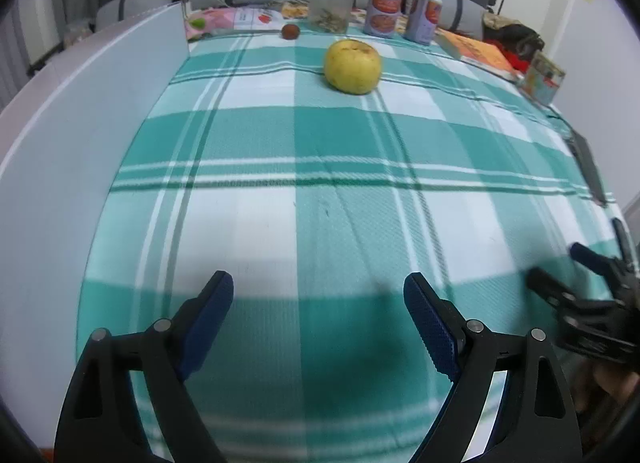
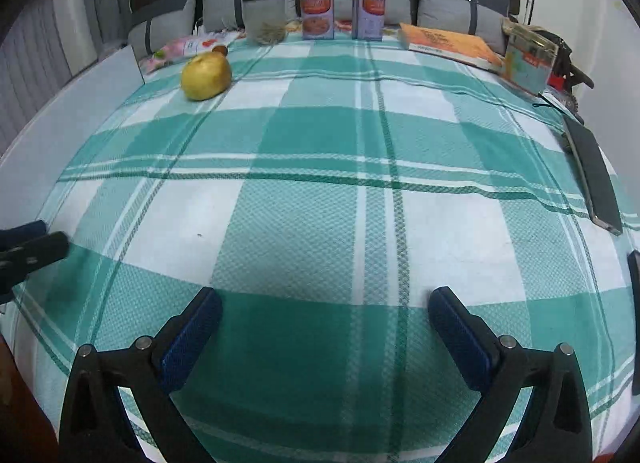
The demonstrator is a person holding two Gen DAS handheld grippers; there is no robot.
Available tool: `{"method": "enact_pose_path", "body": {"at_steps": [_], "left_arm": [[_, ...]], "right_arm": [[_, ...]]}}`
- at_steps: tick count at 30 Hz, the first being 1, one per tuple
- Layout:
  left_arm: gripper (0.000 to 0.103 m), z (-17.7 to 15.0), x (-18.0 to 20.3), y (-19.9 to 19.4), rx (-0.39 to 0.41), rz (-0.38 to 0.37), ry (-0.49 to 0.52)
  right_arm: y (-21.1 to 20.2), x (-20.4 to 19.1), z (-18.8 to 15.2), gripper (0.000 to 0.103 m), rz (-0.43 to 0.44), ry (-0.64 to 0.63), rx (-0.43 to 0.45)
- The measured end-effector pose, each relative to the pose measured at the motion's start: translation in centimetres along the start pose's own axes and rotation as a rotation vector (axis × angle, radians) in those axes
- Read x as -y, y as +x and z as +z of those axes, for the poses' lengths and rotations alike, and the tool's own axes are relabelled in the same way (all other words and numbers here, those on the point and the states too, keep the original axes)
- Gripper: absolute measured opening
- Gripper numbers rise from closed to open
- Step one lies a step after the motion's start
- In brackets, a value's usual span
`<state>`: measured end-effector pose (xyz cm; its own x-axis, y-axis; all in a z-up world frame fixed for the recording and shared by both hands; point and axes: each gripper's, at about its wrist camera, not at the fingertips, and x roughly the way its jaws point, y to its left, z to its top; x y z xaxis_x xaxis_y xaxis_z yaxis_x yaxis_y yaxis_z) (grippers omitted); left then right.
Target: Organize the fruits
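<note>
Teal-and-white checked cloth covering the whole table, barely anything on it mid-way. Yellow apple-ish fruit sitting toward the far edge, left of centre, w/ a small brown fruit just behind it near the far-left corner, close to but apart from it. Nothing grouped or binned yet afaict, no bowl or tray visible, so task looks basically unstarted; both fruits left to move. Left gripper jaws spread wide, nothing between them, hovering over the near edge. Right gripper same deal, fully splayed and empty, beside the left one. Loads of open room across the middle for reaching in. Clutter only along the far edge: glass jar, two cartons, orange book at far right. Dark flat thing along the right edge, prob worth avoiding.
</note>
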<state>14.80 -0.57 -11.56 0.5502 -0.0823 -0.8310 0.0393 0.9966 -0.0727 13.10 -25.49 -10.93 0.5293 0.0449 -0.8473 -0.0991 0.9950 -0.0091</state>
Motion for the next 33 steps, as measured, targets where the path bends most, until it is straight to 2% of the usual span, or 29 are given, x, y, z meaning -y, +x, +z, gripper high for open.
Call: {"method": "enact_pose_path", "body": {"at_steps": [3,6,33], "left_arm": [[0.09,0.2,-0.1,1.7,-0.005,0.045,0.012],[0.096,-0.3,-0.1,2.0,0.044,0.068,0.012],[0.1,-0.2,0.0,2.4,0.045,0.075,0.021]], "right_arm": [[0.9,-1.2,0.6,0.103,-0.021,-0.024,-0.013],[0.8,-0.9,0.4,0.103,-0.019,-0.019,-0.012],[0.9,-0.8,0.4,0.103,-0.021,-0.021,-0.013]]}}
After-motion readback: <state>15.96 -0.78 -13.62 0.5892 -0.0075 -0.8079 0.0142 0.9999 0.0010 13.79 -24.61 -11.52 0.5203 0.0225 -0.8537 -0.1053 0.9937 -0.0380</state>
